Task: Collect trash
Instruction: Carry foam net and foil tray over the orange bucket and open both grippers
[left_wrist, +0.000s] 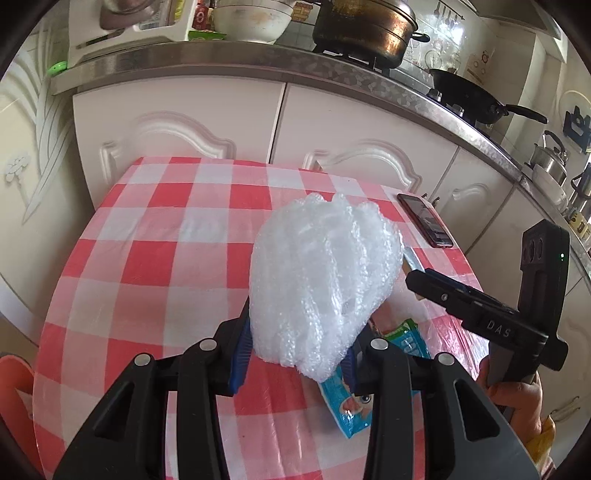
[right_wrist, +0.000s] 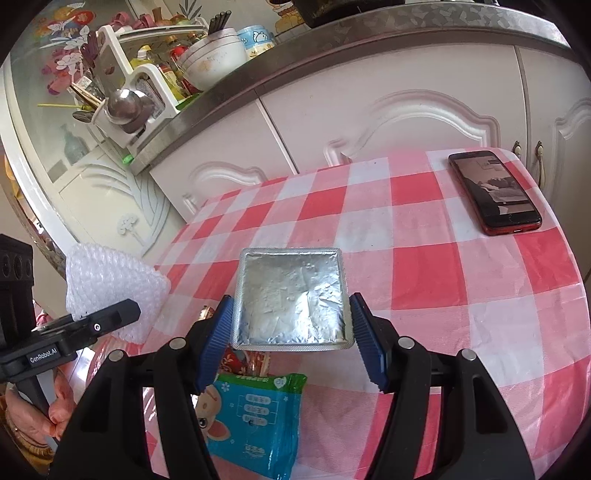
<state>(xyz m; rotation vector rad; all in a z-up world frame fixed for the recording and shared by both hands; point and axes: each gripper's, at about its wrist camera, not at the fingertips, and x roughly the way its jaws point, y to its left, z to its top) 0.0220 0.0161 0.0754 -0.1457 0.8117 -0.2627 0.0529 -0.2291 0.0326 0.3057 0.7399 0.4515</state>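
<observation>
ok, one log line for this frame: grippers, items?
left gripper: shut on bubble wrap | right gripper: holding foil tray | wipes pack: on table

The plastic table cover (right_wrist: 424, 266) has red and white squares like a checkerboard. The puffy wad of bubble wrap (left_wrist: 325, 280) is white and see-through. The flat square foil packet (right_wrist: 291, 299) is shiny silver. The soft wet-wipe pack (right_wrist: 255, 421) is bright blue with a cartoon animal on it (its face is orange and white). The flat phone (right_wrist: 495, 192) is black with a red edge. Both grippers are black with blue ribbed pads (right_wrist: 369, 347). The kitchen cupboard doors (left_wrist: 177, 118) are white.
</observation>
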